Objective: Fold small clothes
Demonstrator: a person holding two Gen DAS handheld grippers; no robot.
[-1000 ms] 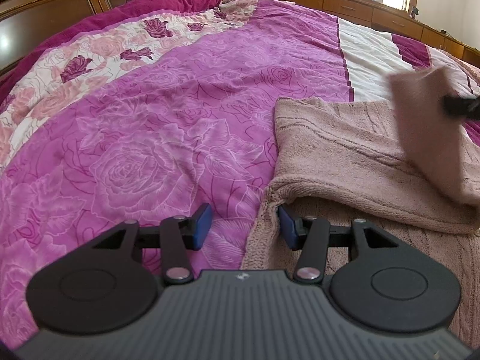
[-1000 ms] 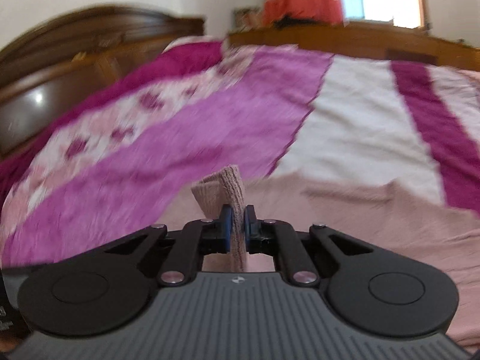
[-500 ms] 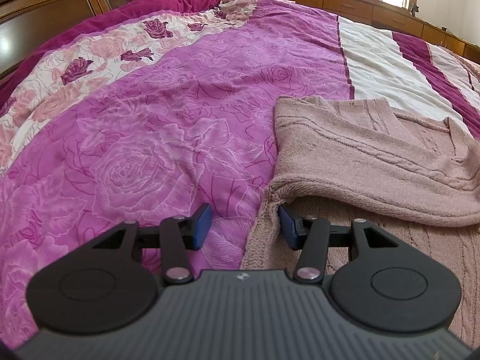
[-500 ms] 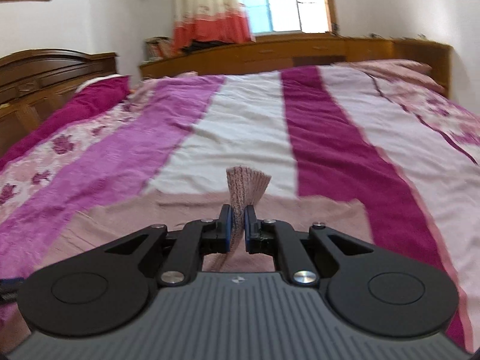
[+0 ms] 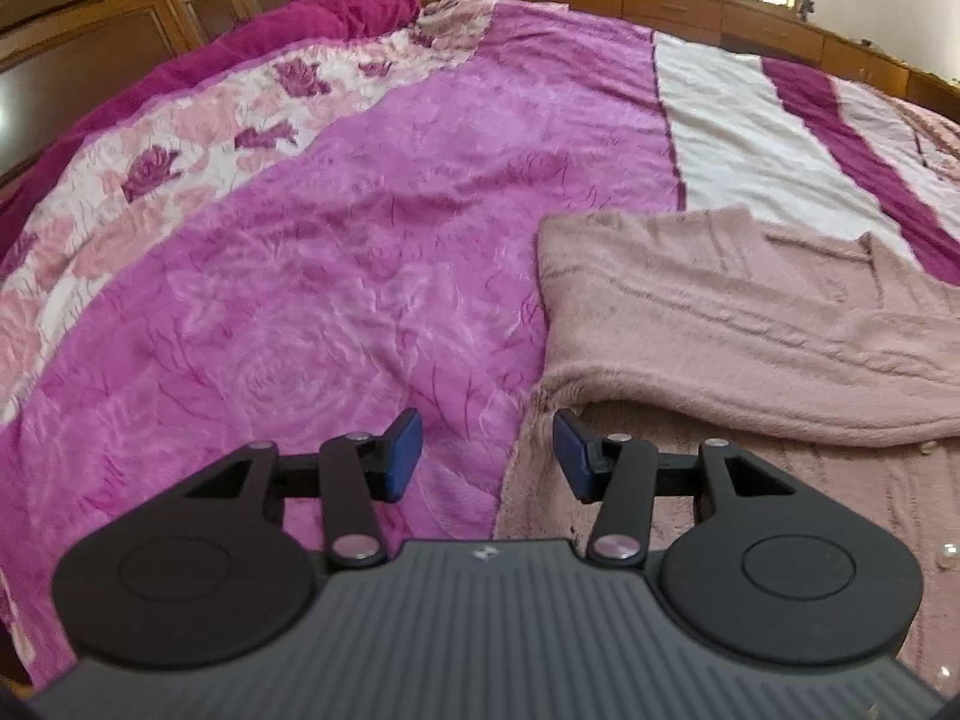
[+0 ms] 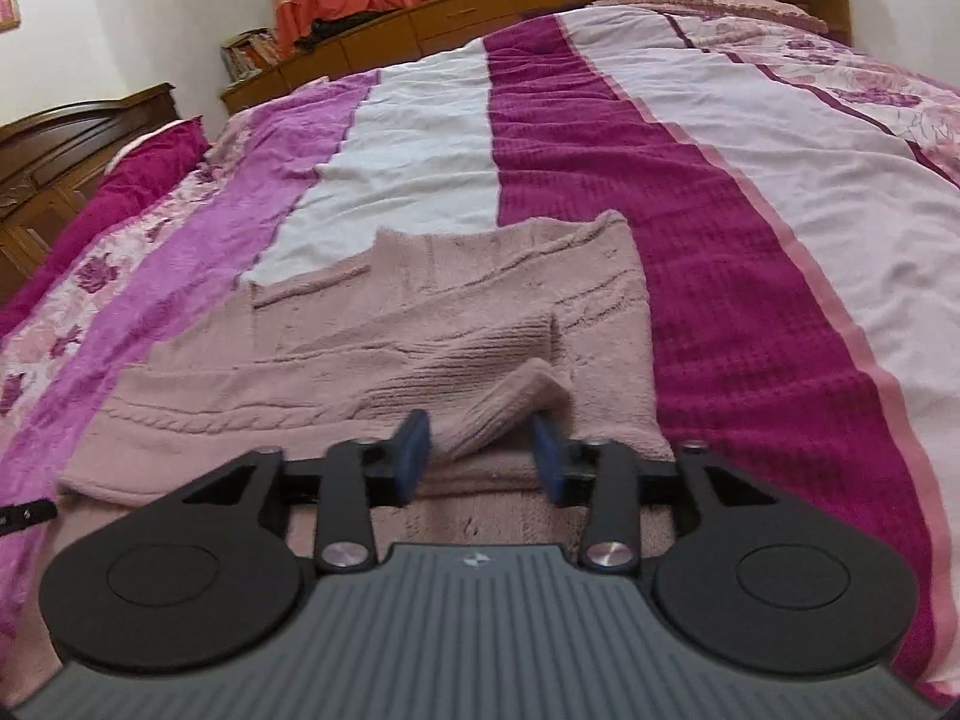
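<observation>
The right tongs (image 6: 480,456) are opening, the cuff (image 6: 498,405) of the pink sweater (image 6: 420,324) loose between them. The left tongs (image 5: 486,453) hang released over the sweater's edge on the bed (image 5: 300,300).

A dusty-pink knitted sweater (image 6: 420,324) is spread flat on the bedspread (image 6: 720,228), neckline turned away. Cable ribs are seen along its body. One sleeve (image 5: 750,354) is folded across the chest; its ribbed cuff (image 6: 510,402) is slightly raised and creased near the hem.
</observation>
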